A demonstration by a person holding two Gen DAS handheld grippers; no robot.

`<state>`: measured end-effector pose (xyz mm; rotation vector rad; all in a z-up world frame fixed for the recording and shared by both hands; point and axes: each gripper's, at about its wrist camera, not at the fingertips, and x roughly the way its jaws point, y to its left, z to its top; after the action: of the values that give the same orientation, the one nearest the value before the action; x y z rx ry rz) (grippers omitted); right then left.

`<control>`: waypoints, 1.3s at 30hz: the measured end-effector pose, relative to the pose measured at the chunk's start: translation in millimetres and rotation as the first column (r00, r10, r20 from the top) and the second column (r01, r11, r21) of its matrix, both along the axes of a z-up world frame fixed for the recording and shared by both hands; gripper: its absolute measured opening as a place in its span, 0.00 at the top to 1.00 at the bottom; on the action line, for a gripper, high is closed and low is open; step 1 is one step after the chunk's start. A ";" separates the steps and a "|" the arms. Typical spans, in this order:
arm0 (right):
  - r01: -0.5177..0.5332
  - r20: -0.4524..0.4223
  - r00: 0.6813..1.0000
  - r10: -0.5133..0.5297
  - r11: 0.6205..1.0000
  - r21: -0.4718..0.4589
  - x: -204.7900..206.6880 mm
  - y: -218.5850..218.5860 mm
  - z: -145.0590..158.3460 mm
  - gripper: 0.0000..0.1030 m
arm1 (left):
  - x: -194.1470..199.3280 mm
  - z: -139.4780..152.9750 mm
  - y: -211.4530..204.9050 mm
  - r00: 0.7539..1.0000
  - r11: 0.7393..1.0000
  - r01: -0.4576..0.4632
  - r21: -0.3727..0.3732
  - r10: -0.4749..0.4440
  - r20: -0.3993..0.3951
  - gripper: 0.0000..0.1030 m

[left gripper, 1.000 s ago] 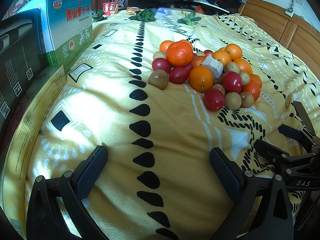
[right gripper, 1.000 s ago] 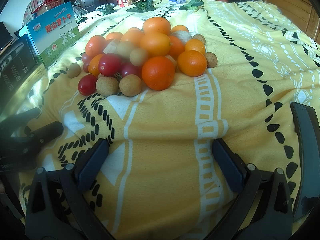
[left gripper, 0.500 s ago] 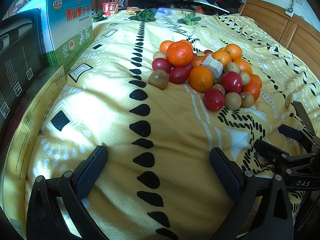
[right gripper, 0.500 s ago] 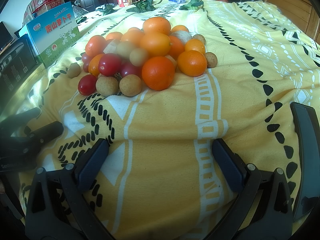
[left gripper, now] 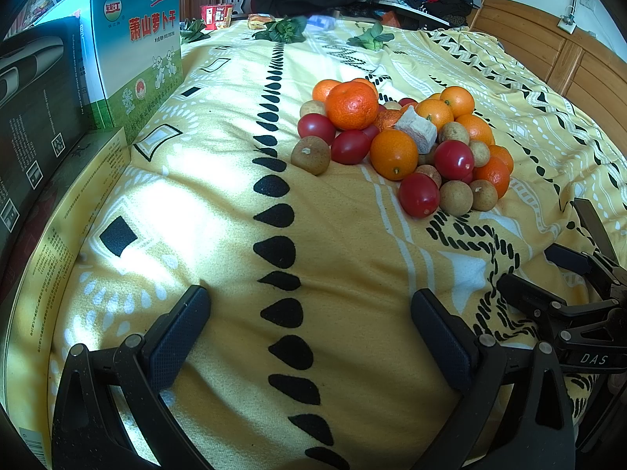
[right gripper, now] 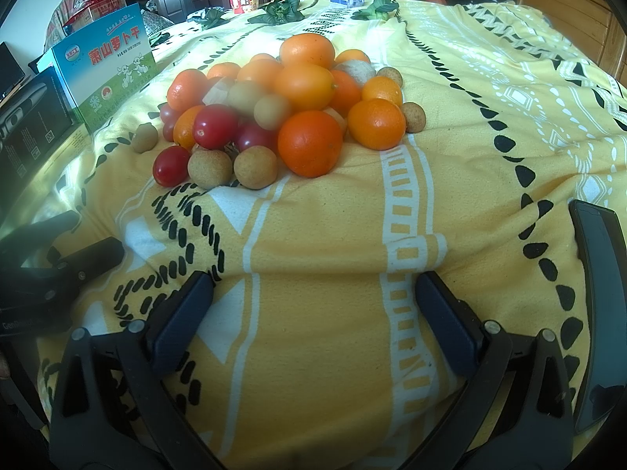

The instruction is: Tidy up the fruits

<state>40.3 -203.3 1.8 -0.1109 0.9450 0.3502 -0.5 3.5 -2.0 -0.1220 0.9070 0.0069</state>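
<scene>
Left tool (left gripper: 309,313) spread wide, nothing between its fingers, hovering low over the yellow blanket (left gripper: 219,196) on the bed. Right tool (right gripper: 313,293) just as wide, also empty-handed, touching no fruit. The fruit pile (right gripper: 282,109) of oranges, cherry tomatoes and brown longans sits heaped on the blanket, ahead of both tools and well apart from them. A green-and-blue box (left gripper: 133,51) stands at the left edge.
</scene>
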 end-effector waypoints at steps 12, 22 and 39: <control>0.000 0.000 1.000 0.000 1.000 0.000 0.0 0.1 0.0 0.00 | 0.0 0.1 0.0 1.000 1.000 0.000 0.000 0.000 0.000 0.00; 0.000 0.000 1.000 0.000 1.000 0.002 -0.3 -0.7 1.9 0.00 | -4.6 4.9 6.4 1.000 0.998 0.006 -0.055 -0.004 0.028 0.00; -0.001 -0.002 1.000 0.001 1.000 0.019 -3.5 -1.9 4.8 0.00 | 66.5 38.3 20.8 0.998 0.992 0.064 -0.112 -0.063 0.018 0.56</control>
<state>36.7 -205.2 6.7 -0.0936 0.9437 0.3608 66.0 24.3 36.3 -0.1978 0.8967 -0.1046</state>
